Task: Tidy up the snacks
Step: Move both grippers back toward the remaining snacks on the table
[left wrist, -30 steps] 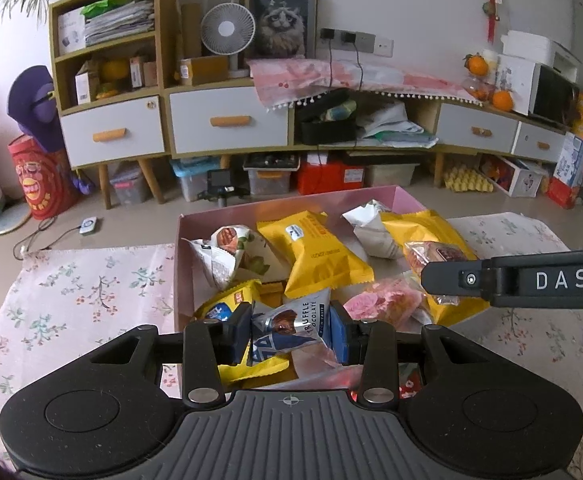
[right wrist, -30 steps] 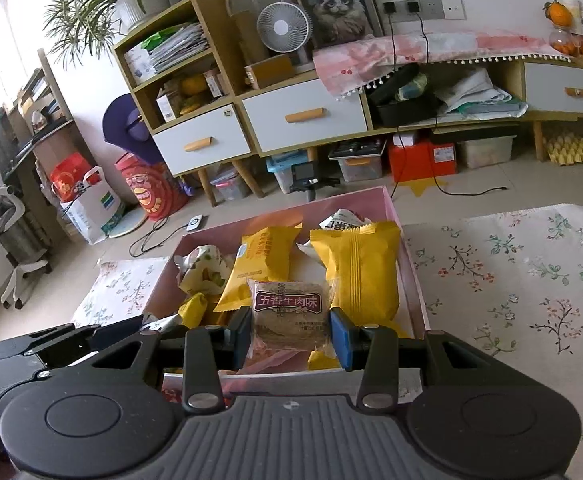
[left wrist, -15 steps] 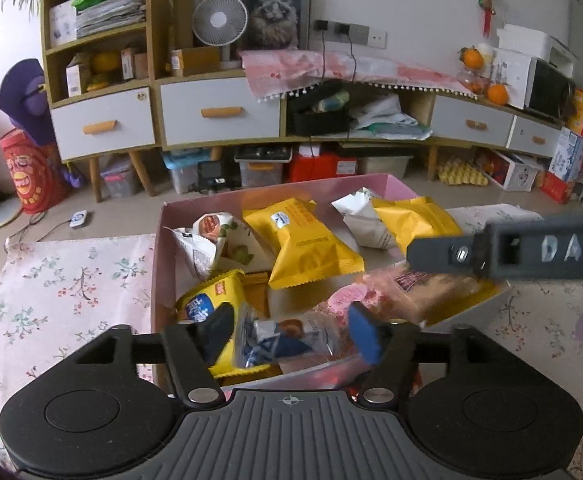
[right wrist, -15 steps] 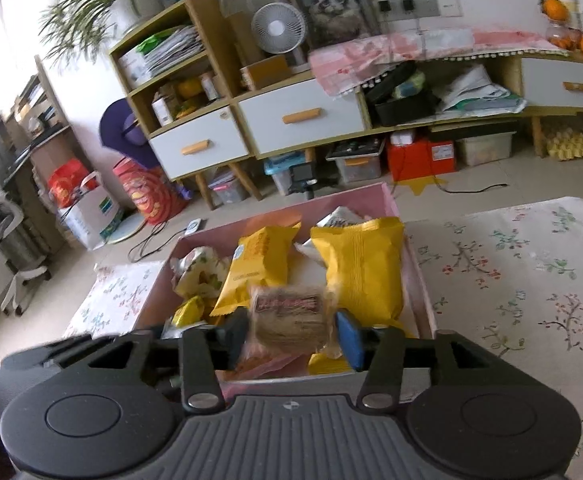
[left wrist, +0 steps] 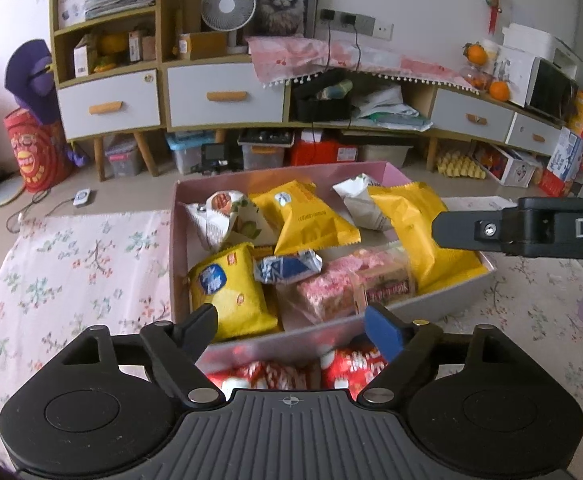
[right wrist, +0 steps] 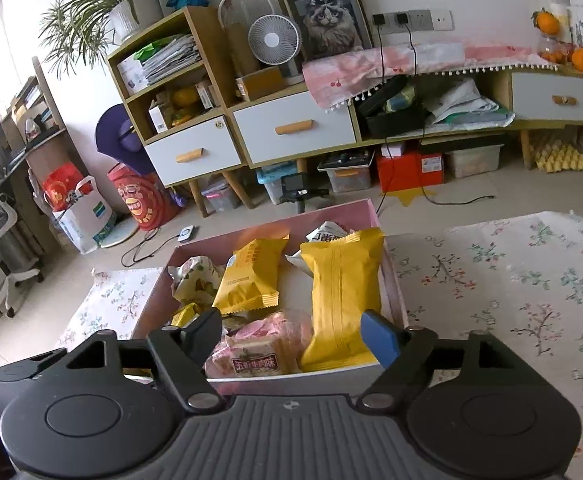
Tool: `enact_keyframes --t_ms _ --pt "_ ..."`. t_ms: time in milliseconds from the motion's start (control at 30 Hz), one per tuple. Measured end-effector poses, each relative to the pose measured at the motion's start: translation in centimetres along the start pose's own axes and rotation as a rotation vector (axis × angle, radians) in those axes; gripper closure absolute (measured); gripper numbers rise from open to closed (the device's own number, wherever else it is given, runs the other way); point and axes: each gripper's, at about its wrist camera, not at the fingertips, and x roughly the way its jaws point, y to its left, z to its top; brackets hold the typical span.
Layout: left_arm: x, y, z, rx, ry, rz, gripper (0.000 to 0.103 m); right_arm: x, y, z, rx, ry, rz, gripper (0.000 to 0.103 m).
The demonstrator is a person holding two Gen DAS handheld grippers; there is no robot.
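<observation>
Both my jaws have just been opening and now stand spread with nothing between them: left gripper [left wrist: 291,330], right gripper [right wrist: 293,332]. The blue-and-white wrapped snack [left wrist: 287,266] and beef-flavour pastry pack [right wrist: 257,360] lie in the pink box [left wrist: 179,216]. Light, crinkly, crushable; I'd pinch the sealed ends.

L hand-held gripper [left wrist: 291,326] & R hand-held gripper [right wrist: 293,330]: jaws just opened wide, nothing gripped, both angled down.
</observation>
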Motion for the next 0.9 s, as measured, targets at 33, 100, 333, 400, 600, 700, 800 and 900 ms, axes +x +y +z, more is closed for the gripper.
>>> enact_keyframes --t_ms 33,100,333,400,600,700,800,900 --pt "-0.2 0.1 -0.1 -0.004 0.006 0.000 0.020 -0.2 0.1 0.0 -0.003 0.002 0.000 0.036" --pt "-0.8 0.3 -0.5 -0.012 0.020 0.004 0.016 -0.7 0.1 0.0 -0.012 0.004 0.001 0.031" --pt "-2.9 0.1 -2.1 0.036 0.048 0.033 0.010 -2.2 0.9 -1.1 -0.102 0.042 -0.008 0.023" --pt "-3.4 0.1 -2.5 0.040 0.057 0.024 0.010 -2.6 1.1 -1.5 -0.123 0.051 -0.015 0.022" --pt "-4.5 0.4 -3.5 0.055 0.076 -0.007 0.009 -3.8 1.5 -2.7 -0.182 0.068 -0.030 0.021" --pt "-5.0 0.7 -4.0 0.058 0.081 -0.017 0.009 -4.2 1.6 -3.1 -0.202 0.072 -0.038 0.020" --pt "-5.4 1.1 -4.5 0.060 0.085 -0.021 0.008 -4.5 1.7 -3.5 -0.216 0.077 -0.037 0.020" --pt "-5.7 1.4 -4.8 0.070 0.085 -0.014 0.008 -4.9 2.0 -4.0 -0.242 0.080 -0.037 0.020"
